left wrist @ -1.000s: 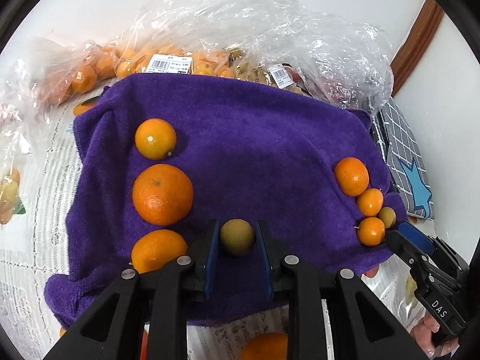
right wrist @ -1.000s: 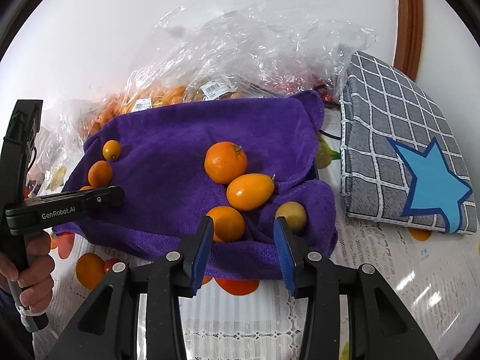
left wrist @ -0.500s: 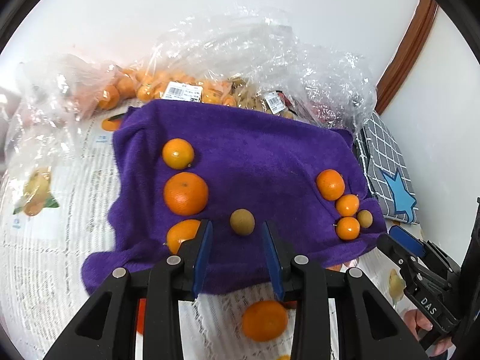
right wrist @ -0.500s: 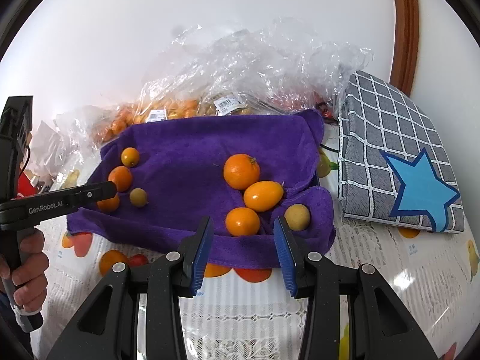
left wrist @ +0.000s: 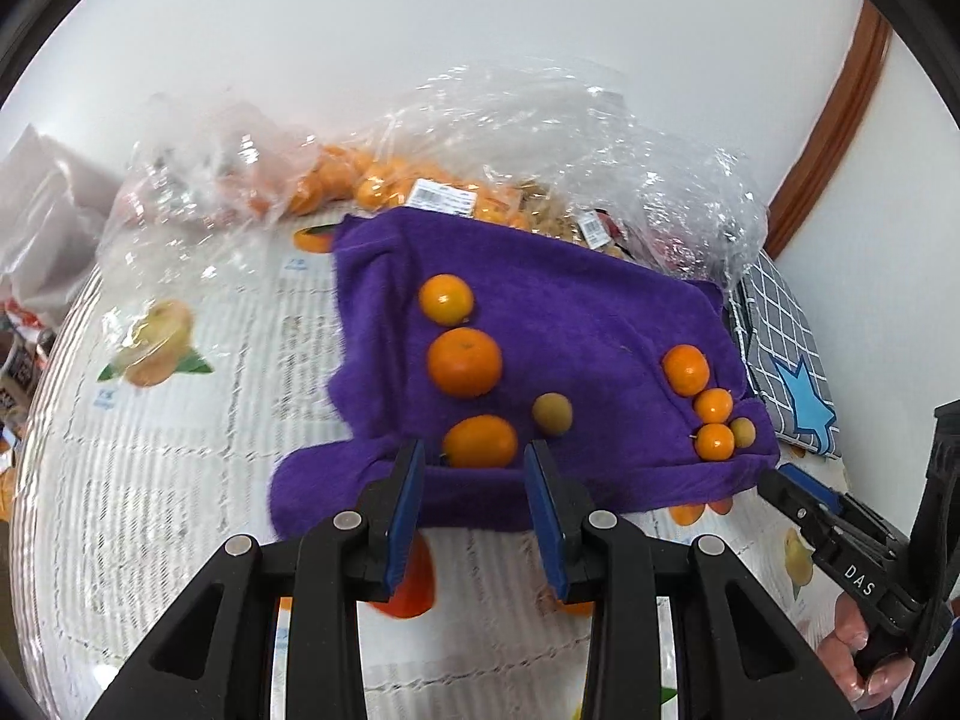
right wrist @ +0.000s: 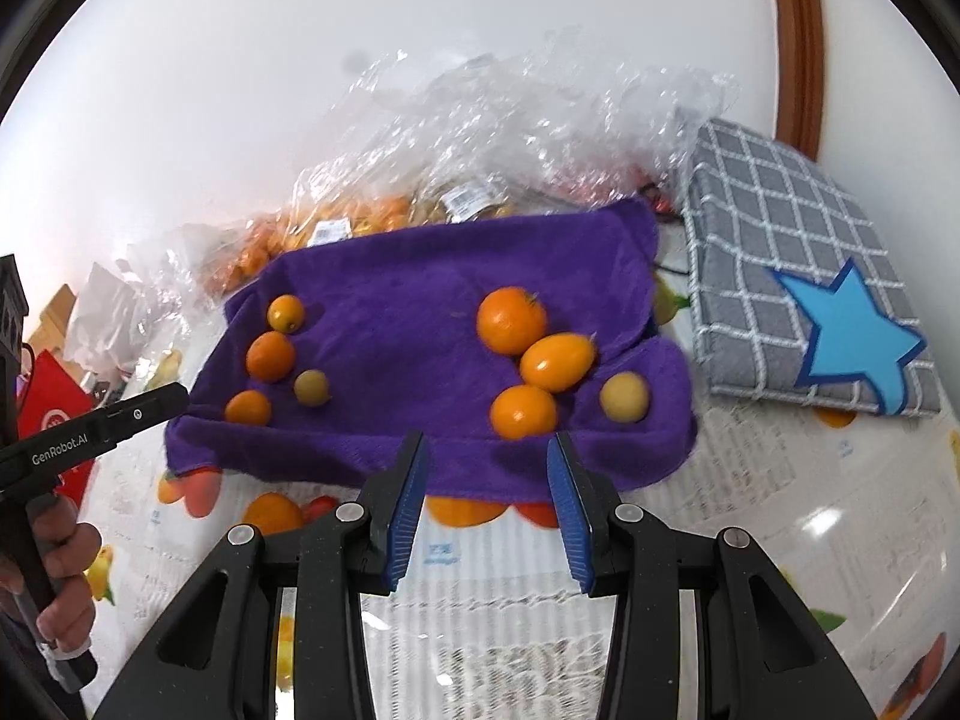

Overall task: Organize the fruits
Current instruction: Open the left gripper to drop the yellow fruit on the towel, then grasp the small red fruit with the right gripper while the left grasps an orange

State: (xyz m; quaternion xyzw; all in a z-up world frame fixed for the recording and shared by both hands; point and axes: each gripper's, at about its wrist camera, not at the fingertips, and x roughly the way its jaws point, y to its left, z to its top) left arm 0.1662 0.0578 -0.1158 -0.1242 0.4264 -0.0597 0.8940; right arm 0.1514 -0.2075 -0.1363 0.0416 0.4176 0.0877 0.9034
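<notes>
Both are open and hold nothing: the left hand-held gripper (left wrist: pixel 477 480) and the right hand-held gripper (right wrist: pixel 487 477), each above the desk (right wrist: pixel 750 480) at the near edge of the purple towel (right wrist: pixel 408 324). On the towel the fruits lie in two groups: four on the left (right wrist: pixel 270 355), four on the right (right wrist: pixel 511 320). Behind it are clear bags of fruit (right wrist: pixel 480 138)

"DAS" in white letters is on the black right gripper (left wrist: pixel 840 540), lower right of left wrist pic. "GenRobot.AI" in white is on the black left gripper (right wrist: pixel 90 438), left edge of right wrist pic. Bag labels (left wrist: pixel 443 200) have barcodes, too small to read.
</notes>
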